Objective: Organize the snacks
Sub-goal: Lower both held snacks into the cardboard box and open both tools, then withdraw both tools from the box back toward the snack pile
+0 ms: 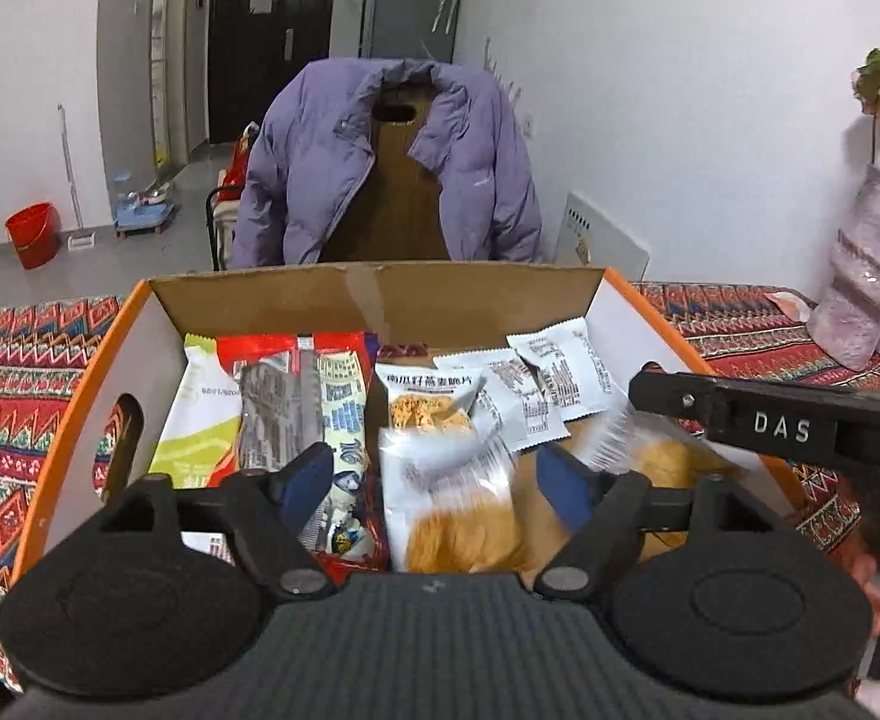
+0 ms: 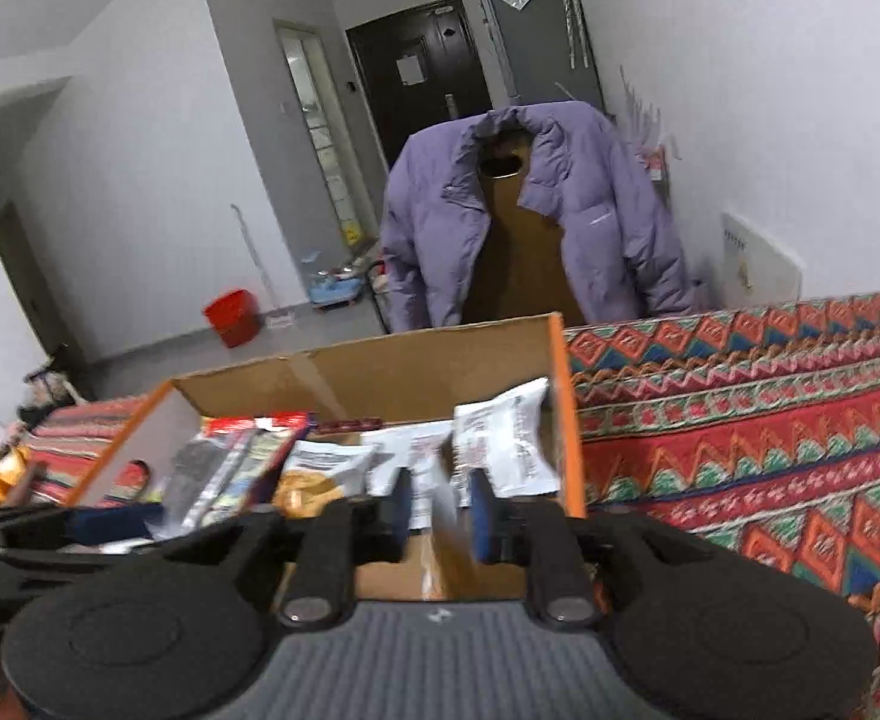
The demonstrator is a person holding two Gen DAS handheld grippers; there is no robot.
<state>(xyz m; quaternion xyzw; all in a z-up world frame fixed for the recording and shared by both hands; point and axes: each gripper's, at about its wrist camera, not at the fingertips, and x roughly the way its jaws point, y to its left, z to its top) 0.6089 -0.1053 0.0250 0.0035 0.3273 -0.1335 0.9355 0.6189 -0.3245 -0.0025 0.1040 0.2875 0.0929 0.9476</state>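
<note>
An open cardboard box with orange outer walls holds several snack packets: a red one, a yellow-green one and white ones. My left gripper hangs over the box's near side, open, with a blurred white-and-orange packet loose between its fingers and not pinched. The right gripper's black body reaches in from the right above another blurred packet. In the right wrist view my right gripper is open over the box's right end, a blurred packet in the gap.
The box stands on a red patterned tablecloth. A purple jacket hangs on a chair behind the table. A pink vase with flowers stands at the far right. A red bucket sits on the floor at left.
</note>
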